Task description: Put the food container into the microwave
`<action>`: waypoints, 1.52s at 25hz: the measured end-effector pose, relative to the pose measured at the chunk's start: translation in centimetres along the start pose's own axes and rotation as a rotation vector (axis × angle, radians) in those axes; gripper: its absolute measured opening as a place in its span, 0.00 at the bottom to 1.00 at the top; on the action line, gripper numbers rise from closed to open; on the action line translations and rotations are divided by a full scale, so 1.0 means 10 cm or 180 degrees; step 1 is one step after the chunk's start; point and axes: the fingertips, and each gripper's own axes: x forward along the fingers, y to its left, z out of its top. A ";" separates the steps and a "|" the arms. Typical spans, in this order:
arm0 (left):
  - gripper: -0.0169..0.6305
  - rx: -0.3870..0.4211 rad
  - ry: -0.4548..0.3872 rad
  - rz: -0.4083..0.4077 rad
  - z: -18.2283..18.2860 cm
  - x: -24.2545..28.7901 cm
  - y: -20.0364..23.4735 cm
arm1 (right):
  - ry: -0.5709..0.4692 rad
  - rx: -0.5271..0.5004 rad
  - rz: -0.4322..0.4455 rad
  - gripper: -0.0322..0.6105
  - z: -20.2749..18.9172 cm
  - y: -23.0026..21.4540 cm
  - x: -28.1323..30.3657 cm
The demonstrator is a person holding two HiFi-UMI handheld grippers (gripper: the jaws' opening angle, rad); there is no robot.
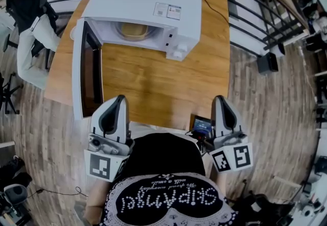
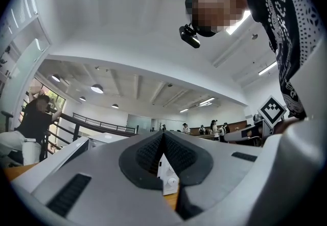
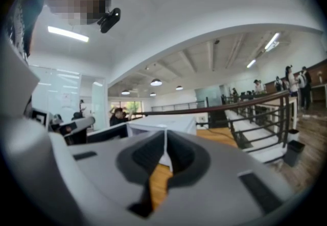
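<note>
A white microwave (image 1: 148, 2) stands at the far end of the wooden table (image 1: 153, 82), its door (image 1: 84, 74) swung wide open to the left. Inside its cavity sits a tan, round food container (image 1: 132, 30). My left gripper (image 1: 120, 99) is shut and empty, held low at the table's near edge beside the open door. My right gripper (image 1: 219, 98) is shut and empty too, at the near right edge. In the left gripper view the shut jaws frame the microwave's knob panel (image 2: 167, 176). In the right gripper view the microwave (image 3: 163, 125) shows beyond the tips.
A small device with a lit screen (image 1: 202, 126) lies at the table's near edge by my right gripper. A cable (image 1: 214, 7) runs behind the microwave. Black railings (image 1: 255, 20) border the table at the right and back. A person (image 1: 28, 10) stands at the far left.
</note>
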 end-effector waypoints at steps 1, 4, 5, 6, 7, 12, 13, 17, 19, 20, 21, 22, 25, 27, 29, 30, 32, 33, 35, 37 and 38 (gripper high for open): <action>0.07 0.0004 -0.0022 0.0009 0.02 0.01 0.00 | 0.0000 -0.0002 0.0001 0.11 0.00 -0.01 0.00; 0.07 0.0010 -0.0087 0.0019 0.06 0.04 0.02 | 0.0004 -0.0009 -0.0005 0.11 0.00 -0.03 0.01; 0.07 0.0007 -0.0073 0.0021 0.05 0.04 0.02 | 0.0003 -0.0011 -0.0006 0.11 0.00 -0.03 0.02; 0.07 0.0002 -0.0053 0.0025 0.04 0.04 0.02 | 0.0002 -0.0012 -0.0005 0.11 0.00 -0.04 0.03; 0.07 -0.0007 -0.0029 0.0034 0.02 0.04 0.02 | 0.0003 -0.0012 -0.0002 0.11 0.00 -0.04 0.03; 0.07 0.0002 -0.0002 0.0037 0.00 0.05 0.01 | -0.0002 -0.0011 0.0021 0.11 0.00 -0.04 0.05; 0.07 -0.0004 0.0006 0.0038 -0.01 0.05 0.01 | -0.0004 -0.0011 0.0022 0.11 0.01 -0.04 0.05; 0.07 -0.0004 -0.0069 0.0028 0.05 0.08 0.01 | 0.0002 -0.0013 0.0015 0.11 0.00 -0.05 0.04; 0.07 0.0003 -0.0008 0.0046 0.01 0.06 0.02 | 0.0009 -0.0010 0.0007 0.11 0.00 -0.06 0.03; 0.07 0.0016 0.0029 0.0061 -0.01 0.05 0.03 | 0.0013 -0.0005 0.0003 0.11 -0.01 -0.07 0.03; 0.07 0.0029 0.0032 0.0070 -0.02 0.05 0.04 | 0.0016 0.0002 0.0000 0.11 -0.01 -0.07 0.02; 0.07 0.0036 0.0019 0.0073 -0.01 0.05 0.04 | 0.0018 0.0009 -0.0001 0.11 -0.01 -0.08 0.02; 0.07 0.0003 0.0045 0.0085 -0.03 0.05 0.04 | 0.0022 0.0021 -0.0011 0.11 -0.01 -0.09 0.01; 0.07 -0.0027 0.0094 0.0096 -0.06 0.04 0.04 | 0.0026 0.0018 -0.0016 0.11 -0.02 -0.10 0.00; 0.07 -0.0014 0.0094 0.0091 -0.06 0.04 0.04 | 0.0025 0.0015 -0.0015 0.11 -0.02 -0.10 0.00; 0.07 0.0002 0.0083 0.0093 -0.06 0.04 0.04 | 0.0025 0.0016 -0.0013 0.11 -0.02 -0.10 0.00; 0.07 0.0010 0.0049 0.0108 -0.04 0.05 0.05 | 0.0029 0.0018 -0.0014 0.11 -0.02 -0.09 0.00; 0.07 0.0006 0.0038 0.0110 -0.03 0.05 0.05 | 0.0030 0.0018 -0.0014 0.11 -0.02 -0.09 -0.01; 0.07 0.0005 0.0052 0.0105 -0.04 0.05 0.05 | 0.0032 0.0013 -0.0017 0.11 -0.02 -0.09 -0.01; 0.07 0.0008 0.0074 0.0108 -0.07 0.04 0.05 | 0.0042 0.0000 -0.0021 0.11 -0.03 -0.09 -0.01; 0.07 0.0010 0.0080 0.0113 -0.07 0.03 0.05 | 0.0049 -0.0008 -0.0021 0.11 -0.03 -0.09 -0.01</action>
